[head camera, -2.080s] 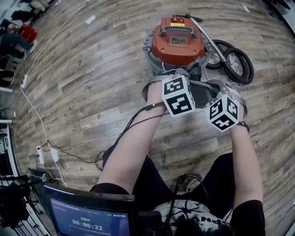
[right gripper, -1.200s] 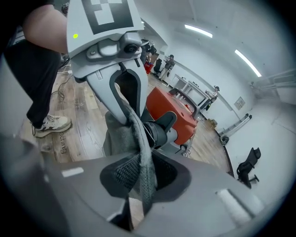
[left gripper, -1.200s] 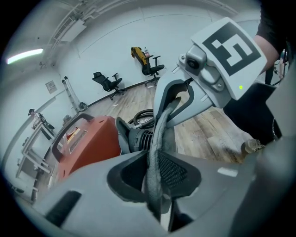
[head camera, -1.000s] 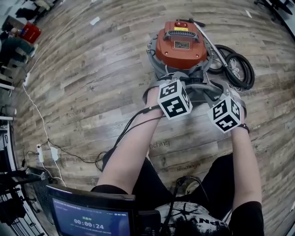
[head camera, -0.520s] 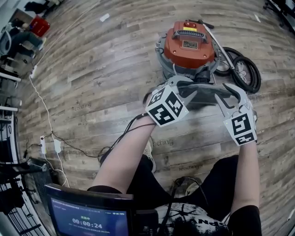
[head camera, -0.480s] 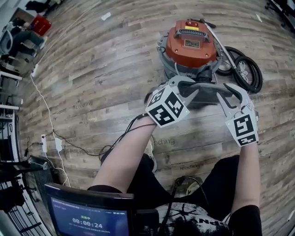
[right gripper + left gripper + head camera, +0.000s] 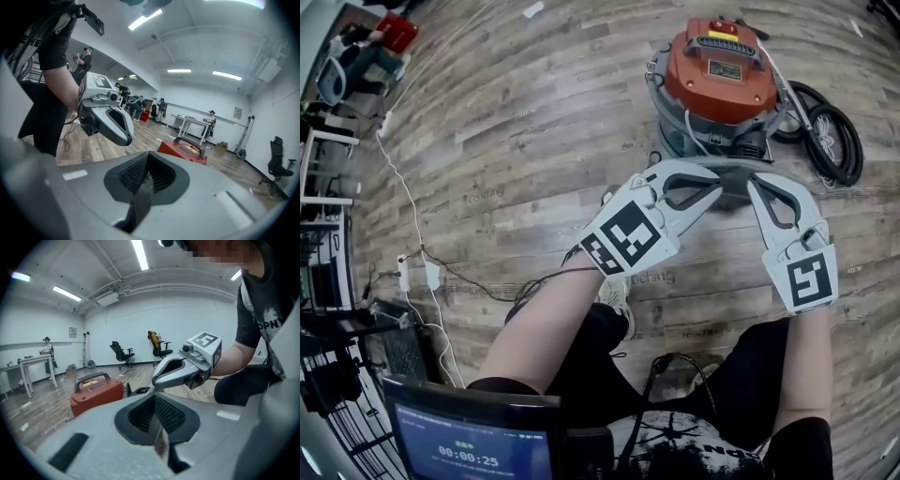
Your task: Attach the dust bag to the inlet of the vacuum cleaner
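Note:
The vacuum cleaner has a red top and a grey drum and stands on the wood floor ahead of me. Against its near side lies a grey and dark piece, perhaps the dust bag, mostly hidden by the gripper tips. My left gripper and right gripper hang just in front of it, tips close together. Both are shut with nothing between the jaws. The left gripper view shows its own jaws shut, the right gripper ahead and the vacuum at left. The right gripper view shows shut jaws, the left gripper and the vacuum.
A coiled black hose lies right of the vacuum. A white cable and power strip run along the floor at left. A monitor sits at the lower edge. Desks, office chairs and other people stand far off.
Both grippers have lifted and drawn back toward me from the vacuum's near side, and their jaws have closed. The vacuum now sits higher in the head view.

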Available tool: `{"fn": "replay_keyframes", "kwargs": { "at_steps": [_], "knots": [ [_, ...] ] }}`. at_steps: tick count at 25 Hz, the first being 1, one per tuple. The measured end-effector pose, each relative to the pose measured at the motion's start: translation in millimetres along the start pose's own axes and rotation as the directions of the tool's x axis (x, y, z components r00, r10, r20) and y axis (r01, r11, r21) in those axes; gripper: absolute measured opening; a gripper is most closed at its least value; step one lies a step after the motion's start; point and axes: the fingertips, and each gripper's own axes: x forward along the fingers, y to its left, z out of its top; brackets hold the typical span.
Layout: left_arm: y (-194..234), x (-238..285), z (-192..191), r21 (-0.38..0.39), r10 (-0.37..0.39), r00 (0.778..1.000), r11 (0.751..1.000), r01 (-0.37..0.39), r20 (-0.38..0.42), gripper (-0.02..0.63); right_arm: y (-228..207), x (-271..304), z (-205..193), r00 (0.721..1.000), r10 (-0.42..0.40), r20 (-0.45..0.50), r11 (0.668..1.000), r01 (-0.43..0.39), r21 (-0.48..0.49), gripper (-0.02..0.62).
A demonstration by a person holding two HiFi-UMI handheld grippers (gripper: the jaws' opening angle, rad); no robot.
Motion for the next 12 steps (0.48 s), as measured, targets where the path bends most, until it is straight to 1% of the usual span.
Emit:
{"fn": "replay_keyframes", "kwargs": {
  "at_steps": [2, 3, 5, 6, 9, 12],
  "knots": [
    [2, -5, 3, 0.001, -0.030, 0.999, 1.000, 0.030, 0.024, 0.003, 3, 8, 2, 1.000, 0.023, -0.002, 1.000, -0.023, -0.002, 0.008],
    [4, -7, 7, 0.008, -0.043, 0.998, 0.999, 0.043, 0.038, 0.003, 4, 11, 3, 0.999, 0.040, -0.021, 0.999, -0.040, -0.002, 0.008],
    [6, -15, 16, 0.006, -0.072, 0.996, 0.997, 0.072, 0.061, 0.003, 7, 15, 6, 0.993, 0.076, -0.094, 0.997, -0.074, 0.020, 0.008],
    [4, -20, 23, -0.012, -0.085, 0.993, 0.996, 0.086, 0.076, 0.003, 8, 13, 12, 0.989, 0.088, -0.116, 0.995, -0.083, 0.049, 0.008],
    [0, -36, 56, -0.095, -0.114, 0.983, 0.987, 0.128, 0.144, 0.002, -5, -3, 51, 0.987, 0.103, -0.125, 0.989, -0.089, 0.115, 0.008],
    [10, -72, 93, -0.183, -0.107, 0.983, 0.974, 0.135, 0.151, 0.002, -20, -25, 111, 0.983, 0.115, -0.144, 0.985, -0.094, 0.143, 0.008]
  ]
}}
